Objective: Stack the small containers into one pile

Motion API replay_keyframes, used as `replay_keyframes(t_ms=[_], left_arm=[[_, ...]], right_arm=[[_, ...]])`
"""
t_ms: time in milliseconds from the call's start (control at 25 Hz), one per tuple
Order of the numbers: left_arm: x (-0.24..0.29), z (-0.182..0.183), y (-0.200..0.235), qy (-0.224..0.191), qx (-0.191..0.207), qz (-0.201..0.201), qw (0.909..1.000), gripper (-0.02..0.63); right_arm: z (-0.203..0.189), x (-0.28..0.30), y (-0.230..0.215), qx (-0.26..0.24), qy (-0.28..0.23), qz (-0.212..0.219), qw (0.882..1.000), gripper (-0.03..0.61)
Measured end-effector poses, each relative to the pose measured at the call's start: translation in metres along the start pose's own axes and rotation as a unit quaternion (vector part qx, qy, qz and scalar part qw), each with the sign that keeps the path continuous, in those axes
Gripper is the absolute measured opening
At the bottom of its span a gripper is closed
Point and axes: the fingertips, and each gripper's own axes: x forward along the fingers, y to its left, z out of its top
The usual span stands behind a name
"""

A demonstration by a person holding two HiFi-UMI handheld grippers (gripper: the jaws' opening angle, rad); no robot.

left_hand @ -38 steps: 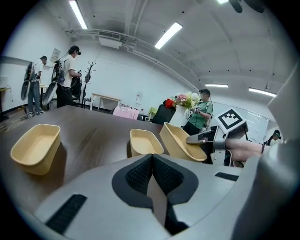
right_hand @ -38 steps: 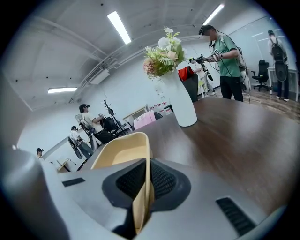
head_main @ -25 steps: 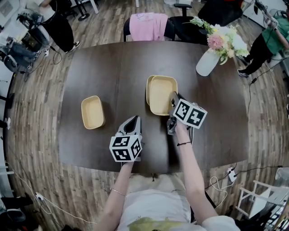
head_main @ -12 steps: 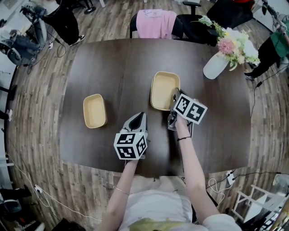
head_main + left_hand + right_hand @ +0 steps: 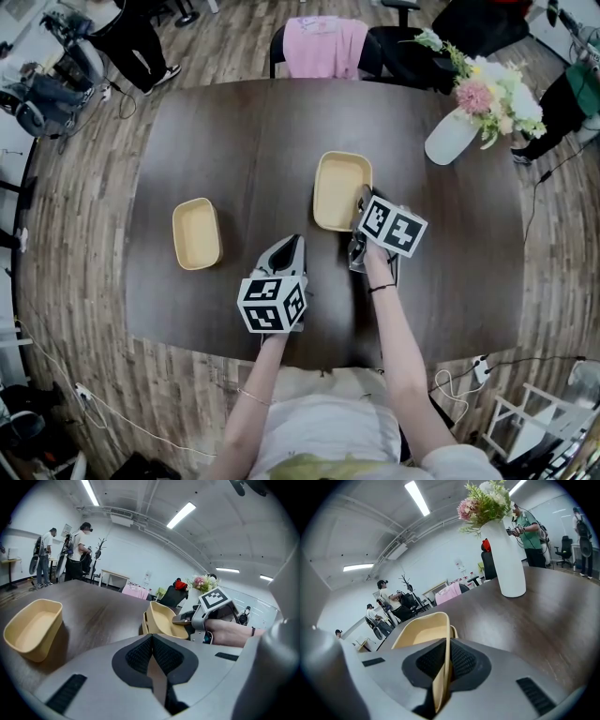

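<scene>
Dark table point(image 5: 234, 141), rim of tan container point(image 5: 419, 634) inside right claw point(image 5: 443, 667)

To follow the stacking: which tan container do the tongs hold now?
The middle container, its near rim pinched by the right tongs; the left container stands alone, untouched.

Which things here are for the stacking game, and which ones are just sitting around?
For the job:
- held container, pinched by the right gripper
- bottom container, nested under it
- lone container, at the left

Just lying about:
- flower vase
- pink cloth
</scene>
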Motion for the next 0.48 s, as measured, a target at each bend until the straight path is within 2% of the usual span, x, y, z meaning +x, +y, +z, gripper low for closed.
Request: replay_keyframes(t_ms=[480], left_arm=[[-0.0045, -0.0062, -0.0016, 0.0, -0.002, 0.008, 1.0, 0.025]], right_arm=[[-0.0065, 0.0014, 0.0061, -0.066, 0.013, -0.006, 0.998, 0.037]])
